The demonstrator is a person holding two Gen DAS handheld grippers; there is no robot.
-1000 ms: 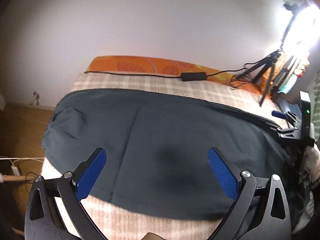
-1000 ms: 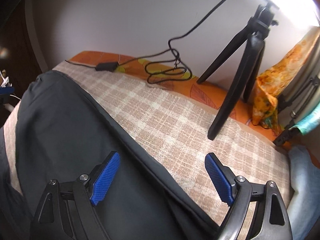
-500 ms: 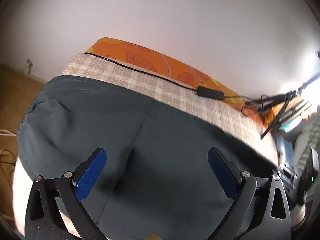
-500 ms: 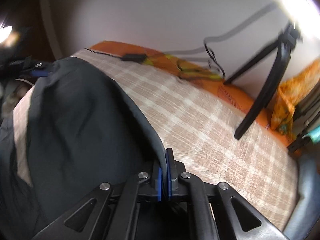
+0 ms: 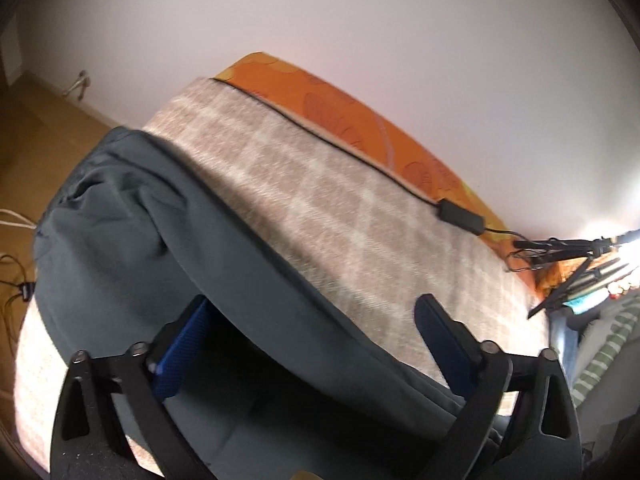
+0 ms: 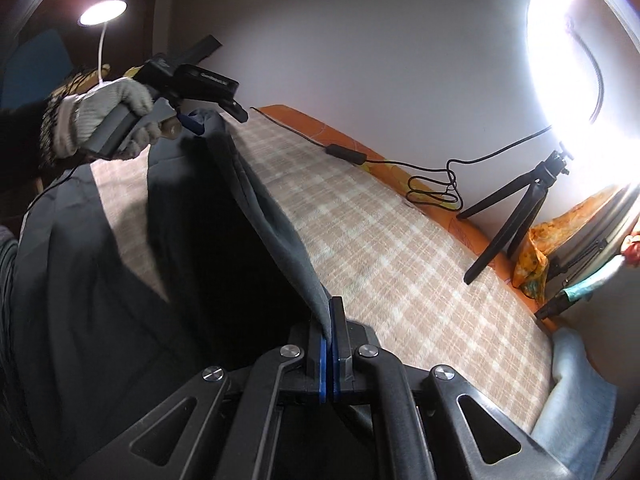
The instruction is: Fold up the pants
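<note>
Dark grey pants [image 5: 132, 248] lie along the near side of a checked beige blanket [image 5: 328, 216] on a bed. My right gripper [image 6: 329, 360] is shut on the far edge of the pants [image 6: 280, 236] and holds it lifted off the blanket. My left gripper [image 5: 312, 344] is open, its blue pads either side of the raised pants edge. In the right wrist view the left gripper [image 6: 212, 114] sits at the far end of the lifted edge, held by a gloved hand [image 6: 100, 108].
A black cable with an inline box [image 6: 346, 155] runs along the orange mattress edge [image 5: 352, 120] by the white wall. A black tripod [image 6: 516, 208] stands on the bed under a bright ring light [image 6: 584, 48]. Light blue cloth [image 6: 572, 392] lies at the right.
My right gripper closed on the pants edge and lifted it. My left gripper moved forward to the same edge, which now rises between its open pads.
</note>
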